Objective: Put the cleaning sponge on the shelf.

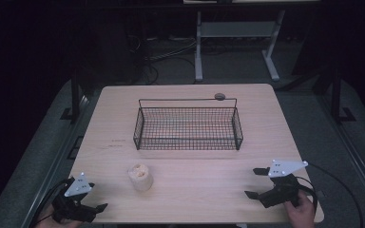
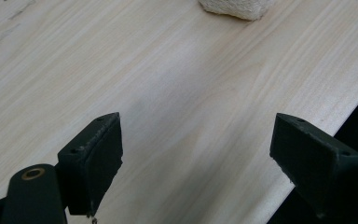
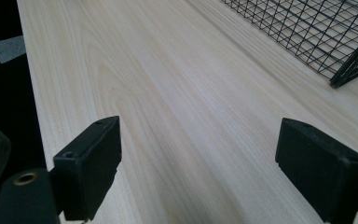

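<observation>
A black wire basket [image 1: 188,141] with a raised handle stands in the middle of the light wooden table [image 1: 190,190]; its corner [image 3: 340,51] shows in the right gripper view. A pale cream, rough-textured lump [image 1: 140,177] sits in front of the basket toward the left, and its lower edge [image 2: 235,8] shows in the left gripper view. My left gripper [image 1: 97,208] rests at the front left corner, open, with bare table between its jaws [image 2: 198,154]. Near the front right edge my right gripper [image 1: 253,183] is open over bare wood [image 3: 198,163].
A small round grey object [image 1: 219,96] lies behind the basket near the back edge. Faint dark marks [image 1: 116,143] sit on the table left of the basket. Beyond the table are a white desk frame [image 1: 237,42] and floor cables [image 1: 166,52].
</observation>
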{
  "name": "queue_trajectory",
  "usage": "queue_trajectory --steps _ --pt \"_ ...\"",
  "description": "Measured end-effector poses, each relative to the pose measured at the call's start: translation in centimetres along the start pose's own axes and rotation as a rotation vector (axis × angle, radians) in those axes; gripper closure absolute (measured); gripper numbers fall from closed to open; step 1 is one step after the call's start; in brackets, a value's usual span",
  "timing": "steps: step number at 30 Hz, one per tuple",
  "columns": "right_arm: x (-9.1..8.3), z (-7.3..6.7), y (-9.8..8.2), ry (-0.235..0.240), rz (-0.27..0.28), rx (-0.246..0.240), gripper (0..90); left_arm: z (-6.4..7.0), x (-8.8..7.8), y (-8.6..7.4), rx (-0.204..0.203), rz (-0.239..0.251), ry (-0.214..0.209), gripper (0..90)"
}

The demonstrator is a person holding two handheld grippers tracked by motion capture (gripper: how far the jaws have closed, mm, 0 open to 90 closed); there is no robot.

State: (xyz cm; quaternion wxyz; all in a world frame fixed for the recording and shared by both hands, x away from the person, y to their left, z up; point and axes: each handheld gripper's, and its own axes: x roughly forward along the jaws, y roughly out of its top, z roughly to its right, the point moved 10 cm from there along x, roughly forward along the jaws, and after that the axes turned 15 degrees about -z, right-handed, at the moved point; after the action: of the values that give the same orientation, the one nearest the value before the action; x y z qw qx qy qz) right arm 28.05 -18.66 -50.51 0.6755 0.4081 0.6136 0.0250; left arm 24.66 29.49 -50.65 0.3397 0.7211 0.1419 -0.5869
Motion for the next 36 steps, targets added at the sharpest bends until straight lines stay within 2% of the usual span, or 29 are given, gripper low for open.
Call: queue_trajectory --steps 2,5,9,11,23,27,36 --pt "0.0 -0.1 0.0 0.000 0.000 -0.004 13.8 0.3 0.1 0.4 0.007 0.019 -0.031 16.3" --pt "0.0 -0.1 0.0 0.000 -0.003 -0.006 13.8 0.5 0.2 0.8 0.022 0.034 -0.052 16.3" --pt "0.0 -0.2 0.0 0.001 -0.005 -0.006 13.8 0.7 0.0 1.2 0.037 0.035 -0.078 16.3" --pt "0.0 -0.2 0.0 0.001 -0.003 -0.005 13.8 0.7 -0.2 1.6 0.066 0.023 -0.088 16.3" --pt "0.0 -0.1 0.1 -0.001 0.000 -0.007 13.8 0.4 -0.8 4.0 0.134 -0.021 -0.098 16.3" --pt "0.0 -0.2 0.0 0.001 -0.005 -0.003 13.8 0.6 -1.0 5.4 0.168 -0.036 -0.107 16.7" --pt "0.0 -0.2 0.1 0.002 -0.002 -0.014 13.7 0.9 -0.6 7.2 0.205 -0.047 -0.133 16.7"
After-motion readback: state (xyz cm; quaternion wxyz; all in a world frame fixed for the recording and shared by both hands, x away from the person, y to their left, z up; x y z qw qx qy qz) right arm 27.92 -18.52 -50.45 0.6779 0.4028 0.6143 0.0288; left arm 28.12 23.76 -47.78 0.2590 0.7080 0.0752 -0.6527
